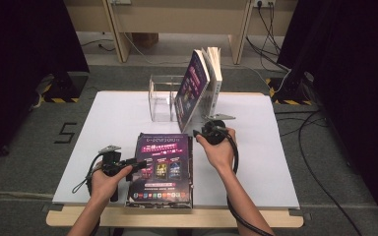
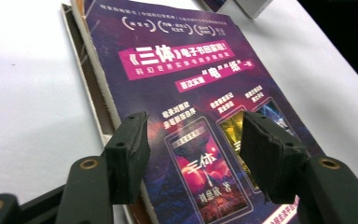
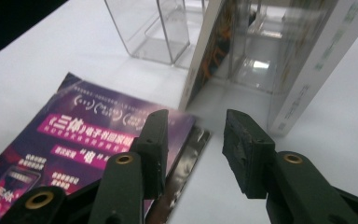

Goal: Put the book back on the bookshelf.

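A purple-covered book [image 1: 161, 167] lies flat on top of a stack at the near middle of the white table [image 1: 108, 123]. My left gripper [image 1: 137, 163] is open at the book's left edge; its jaws stand apart just over the cover [image 2: 186, 93], nothing between them. My right gripper [image 1: 199, 132] is open over the stack's far right corner [image 3: 98, 135], jaws empty. Two more books [image 1: 199, 86] stand tilted in a clear plastic holder [image 1: 161, 98] farther back. The nearer one [image 3: 214, 51] shows purple, the farther one [image 3: 307, 70] a white spine.
The table's front wooden edge [image 1: 177, 216] lies just below the stack. Bare white surface lies left and right of the books. Cables [image 1: 320, 162] run over the carpet at the right, and a wooden desk [image 1: 177, 19] stands behind.
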### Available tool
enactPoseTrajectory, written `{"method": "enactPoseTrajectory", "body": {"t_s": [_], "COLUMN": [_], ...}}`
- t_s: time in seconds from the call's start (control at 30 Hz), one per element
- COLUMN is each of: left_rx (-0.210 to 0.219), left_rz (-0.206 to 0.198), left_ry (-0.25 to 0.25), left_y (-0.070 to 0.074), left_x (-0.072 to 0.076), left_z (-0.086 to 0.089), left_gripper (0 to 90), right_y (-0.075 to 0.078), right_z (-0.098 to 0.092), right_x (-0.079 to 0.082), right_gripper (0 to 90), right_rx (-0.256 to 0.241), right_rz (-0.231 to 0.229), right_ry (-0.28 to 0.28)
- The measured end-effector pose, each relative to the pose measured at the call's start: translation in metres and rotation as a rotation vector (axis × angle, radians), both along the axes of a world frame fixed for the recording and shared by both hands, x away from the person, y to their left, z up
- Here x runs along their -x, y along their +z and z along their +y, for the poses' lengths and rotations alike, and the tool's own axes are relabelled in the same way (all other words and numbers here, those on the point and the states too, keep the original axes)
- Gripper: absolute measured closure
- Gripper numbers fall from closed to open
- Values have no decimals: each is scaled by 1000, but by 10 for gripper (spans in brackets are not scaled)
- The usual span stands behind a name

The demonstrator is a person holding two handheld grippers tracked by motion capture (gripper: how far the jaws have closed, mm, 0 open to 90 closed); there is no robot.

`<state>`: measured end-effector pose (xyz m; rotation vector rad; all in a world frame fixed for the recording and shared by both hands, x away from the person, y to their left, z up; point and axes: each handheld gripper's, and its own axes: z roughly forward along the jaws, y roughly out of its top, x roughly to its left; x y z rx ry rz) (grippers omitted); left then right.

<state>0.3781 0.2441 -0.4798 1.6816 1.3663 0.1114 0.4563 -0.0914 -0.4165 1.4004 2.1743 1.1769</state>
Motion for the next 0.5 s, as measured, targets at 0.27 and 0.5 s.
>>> {"method": "enactPoseTrajectory", "body": {"t_s": [0.27, 0.5], "left_rx": [-40, -51], "left_rz": [14, 36], "left_ry": [38, 49], "left_y": [0, -1], "left_x": [-2, -6], "left_z": [4, 2], "left_gripper": [420, 434], "right_y": [-22, -37], "right_z": [4, 12], "right_x": [9, 14], "right_gripper": [605, 605], "right_rx": [4, -13], "right_rz": [78, 142], "right_ry": [39, 66]}}
